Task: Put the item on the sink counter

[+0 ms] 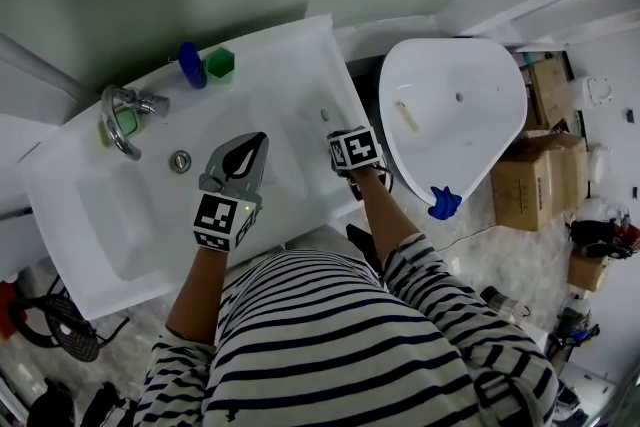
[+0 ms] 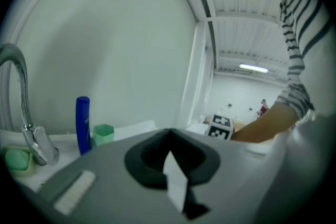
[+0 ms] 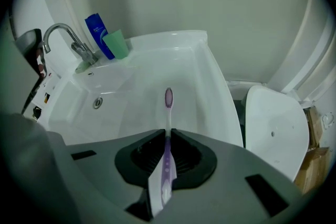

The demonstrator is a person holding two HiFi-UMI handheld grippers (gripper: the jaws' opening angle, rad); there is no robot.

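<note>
1. My right gripper (image 3: pixel 168 132) is clamped on the handle of a purple toothbrush (image 3: pixel 168 113). The bristle head juts out over the sink (image 3: pixel 210 81) basin.
2. The toothbrush looks light, stiff, thin and smooth, so it may swivel. A mid-handle pinch suits it best.
3. My left gripper (image 2: pixel 169 139) is closed with nothing in it.

My right gripper (image 3: pixel 167 136) is grey with black jaw pads. The toothbrush (image 3: pixel 168 110) has a white neck, with a purple handle and purple bristles. My left gripper (image 1: pixel 250 147) is the same grey and black. Each gripper has 1 cube (image 1: pixel 222 220) patterned with black-and-white square markers. The sink (image 1: pixel 300 85) is white, the faucet (image 1: pixel 120 120) shiny silver. The bottle (image 1: pixel 191 64) is blue, the cup (image 1: pixel 220 63) green. The toilet (image 1: pixel 455 115) is white. My shirt (image 1: pixel 340 335) has dark and white stripes.
</note>
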